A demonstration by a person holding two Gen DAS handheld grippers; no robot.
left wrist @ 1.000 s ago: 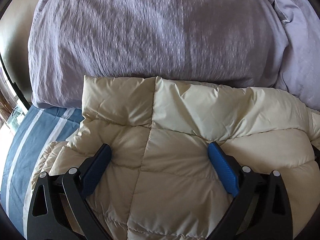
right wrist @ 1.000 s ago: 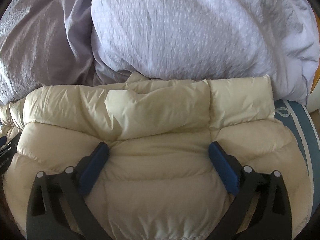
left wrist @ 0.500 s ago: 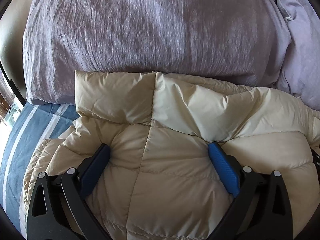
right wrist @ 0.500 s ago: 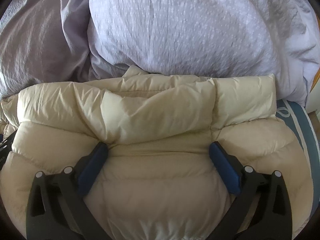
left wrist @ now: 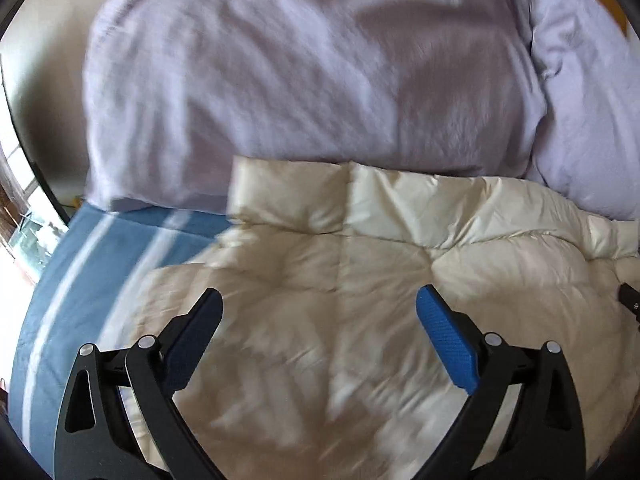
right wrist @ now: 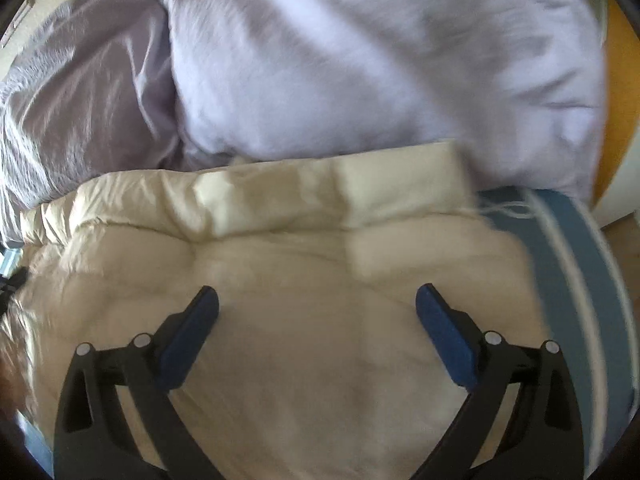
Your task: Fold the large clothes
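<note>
A cream quilted puffer jacket (left wrist: 360,280) lies on the bed, its far edge against the pillows. My left gripper (left wrist: 319,304) hovers over the jacket's left part, open wide, nothing between its blue pads (left wrist: 444,328). The same jacket (right wrist: 304,280) fills the right wrist view, where my right gripper (right wrist: 318,302) is also open above its right part, holding nothing. Both views are motion-blurred. A black bit of the other gripper (left wrist: 630,298) shows at the right edge of the left wrist view.
Lilac pillows (left wrist: 304,72) and bedding (right wrist: 360,52) lie bunched just beyond the jacket. A blue blanket with white stripes (left wrist: 100,264) covers the bed to the left, and the blanket (right wrist: 568,248) also shows at the right bed edge. Floor (right wrist: 622,224) lies past that edge.
Both grippers have drawn back and lifted off the jacket, which now looks flatter and farther away. More blue blanket shows on both sides. Both grippers stay open.
</note>
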